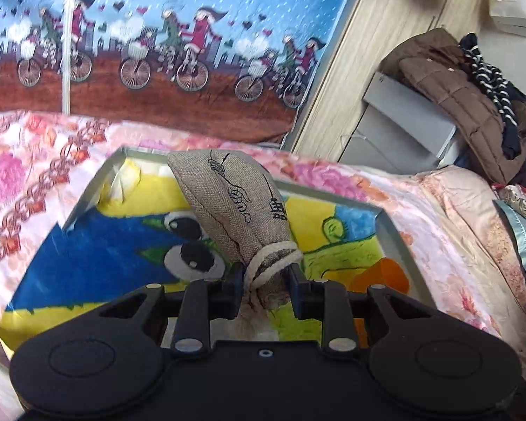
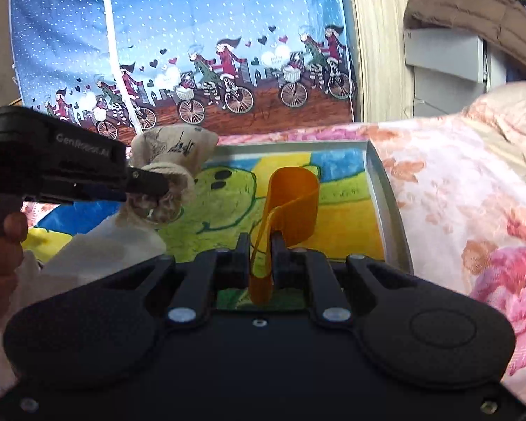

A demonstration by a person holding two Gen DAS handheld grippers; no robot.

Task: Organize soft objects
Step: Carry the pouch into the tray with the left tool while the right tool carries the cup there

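Over a flowered quilt (image 1: 70,161), your left gripper (image 1: 267,277) holds a grey linen pouch (image 1: 228,196) by its cord-tied neck, the jaws set narrow on the gathered cloth. The pouch's long axis runs away from the fingers, up and toward the left of the left wrist view, its rounded bottom end farthest from you and the tied neck nearest. It hangs over a shallow grey-rimmed tray (image 1: 392,231) lined with a bright painted picture in blue, yellow and green.

Your right gripper (image 2: 259,249) is clamped almost fully together on a thin orange flexible sheet (image 2: 291,203). The sheet stands on end, its pinched tail toward you and its wider end curled into a loop that rises away from the fingers over the tray (image 2: 378,182).

The right wrist view alone shows the left gripper (image 2: 147,184) from the side, with your hand (image 2: 3,245) around its grip at the frame's left edge, and the pouch (image 2: 172,147) bulging beyond the fingertips; a pale cloth (image 2: 98,249) lies below it. The left wrist view alone shows the print on the pouch, black brush-like marks along its side, and the brown quilted jacket (image 1: 463,94) heaped with a striped garment (image 1: 491,80) on a grey cabinet to the right. Both views share the blue hanging cloth (image 1: 179,35) printed with cyclists behind the bed.
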